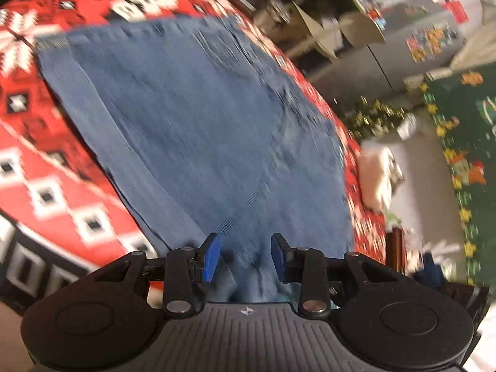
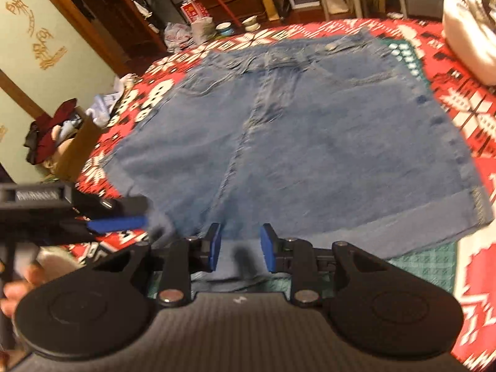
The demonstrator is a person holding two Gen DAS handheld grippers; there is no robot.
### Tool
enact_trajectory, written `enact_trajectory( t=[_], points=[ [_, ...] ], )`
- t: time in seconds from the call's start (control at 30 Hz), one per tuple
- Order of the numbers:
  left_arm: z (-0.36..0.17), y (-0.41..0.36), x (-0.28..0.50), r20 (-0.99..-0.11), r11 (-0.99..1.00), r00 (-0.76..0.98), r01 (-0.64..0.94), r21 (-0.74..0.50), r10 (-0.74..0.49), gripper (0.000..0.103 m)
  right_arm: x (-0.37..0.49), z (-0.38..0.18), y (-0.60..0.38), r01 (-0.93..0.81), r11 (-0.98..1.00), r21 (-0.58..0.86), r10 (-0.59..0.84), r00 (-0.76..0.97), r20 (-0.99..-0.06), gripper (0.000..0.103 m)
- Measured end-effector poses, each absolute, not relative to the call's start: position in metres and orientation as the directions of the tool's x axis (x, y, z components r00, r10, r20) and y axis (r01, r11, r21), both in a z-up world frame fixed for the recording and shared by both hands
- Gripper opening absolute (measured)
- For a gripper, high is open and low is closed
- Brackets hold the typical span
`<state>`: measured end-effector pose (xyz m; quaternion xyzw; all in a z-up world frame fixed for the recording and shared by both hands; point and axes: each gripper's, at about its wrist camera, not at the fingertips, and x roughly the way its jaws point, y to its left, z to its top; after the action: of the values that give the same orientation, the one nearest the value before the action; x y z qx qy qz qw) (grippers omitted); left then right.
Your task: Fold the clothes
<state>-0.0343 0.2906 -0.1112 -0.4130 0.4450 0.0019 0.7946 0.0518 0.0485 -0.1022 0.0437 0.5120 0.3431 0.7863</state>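
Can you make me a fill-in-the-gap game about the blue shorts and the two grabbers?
1. The blue denim shorts lie spread on a patterned blanket that is mostly ____.
2. The pads on the right gripper are coloured ____.
3. The metal button sits at the shorts' ____, far from the gripper.
4. The left gripper stands with denim ____ its fingers.

Missing words: red; blue; waistband; between

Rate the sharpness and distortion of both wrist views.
Left wrist view: heavy motion blur streaks the denim shorts and the red patterned blanket; the left gripper stays crisp. Right wrist view: milder blur, shorts' seams and buttons readable; fisheye curves the blanket's edges; warm indoor light, no glare.
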Motion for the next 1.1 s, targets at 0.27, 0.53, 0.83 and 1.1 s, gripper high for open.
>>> enact_trajectory(
  t=[0.27,0.53,0.83,1.1],
  points=[
    [-0.119,0.274,-0.051,-0.674,0.64,0.671,-0.378,-0.669,-0.309,0.054,0.032,-0.116,0.049,-0.407,0.744,0.531,0.636,0.183,-0.75,0.032],
    [-0.126,0.273,-0.056,-0.694,0.631,0.668,-0.423,-0.65,-0.268,0.057,0.025,-0.135,0.054,-0.311,0.733,0.604,0.669,0.173,-0.723,0.032],
    [-0.131,0.269,-0.055,-0.704,0.638,0.628,-0.399,-0.658,-0.332,0.045,0.025,-0.148,0.057,-0.246,0.706,0.664,0.703,0.132,-0.699,0.032],
    [-0.128,0.273,-0.06,-0.716,0.634,0.649,-0.446,-0.632,-0.257,0.055,0.028,-0.146,0.055,-0.224,0.696,0.682,0.717,0.17,-0.676,0.032]
  ],
)
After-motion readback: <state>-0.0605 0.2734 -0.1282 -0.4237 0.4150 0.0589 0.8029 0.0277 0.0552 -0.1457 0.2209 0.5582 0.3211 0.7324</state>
